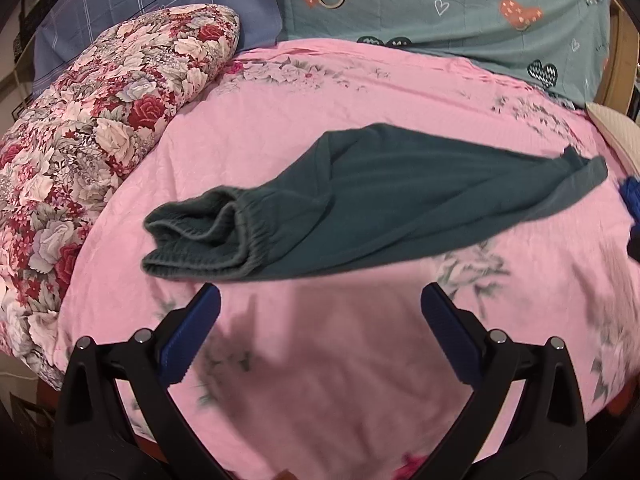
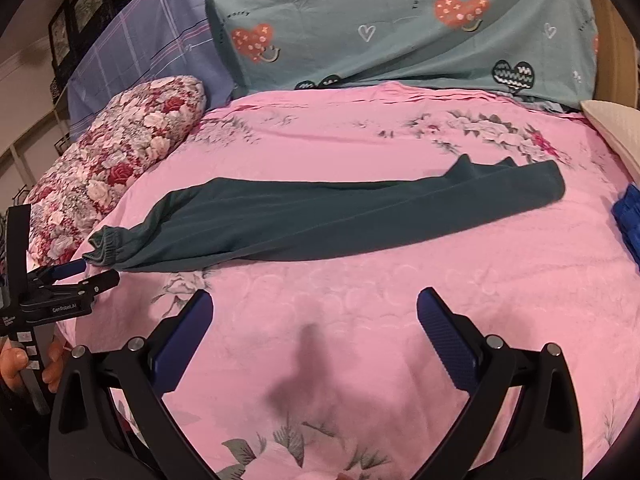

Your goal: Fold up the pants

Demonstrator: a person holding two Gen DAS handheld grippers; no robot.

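Observation:
Dark green pants [image 1: 380, 200] lie folded lengthwise on the pink floral bedsheet [image 1: 320, 360], waistband [image 1: 200, 236] at the left, leg ends at the right. They also show in the right wrist view [image 2: 320, 224]. My left gripper [image 1: 320, 304] is open and empty, just in front of the waistband. It also shows at the left edge of the right wrist view [image 2: 86, 276], open, near the waistband [image 2: 106, 246]. My right gripper [image 2: 314, 312] is open and empty, above the sheet in front of the pants' middle.
A rolled floral quilt [image 1: 88, 132] lies at the left. A teal heart-print pillow [image 2: 400, 28] and a blue plaid pillow [image 2: 140, 56] stand at the back. A blue object [image 2: 628, 216] and a cream cushion [image 2: 616, 132] sit at the right edge.

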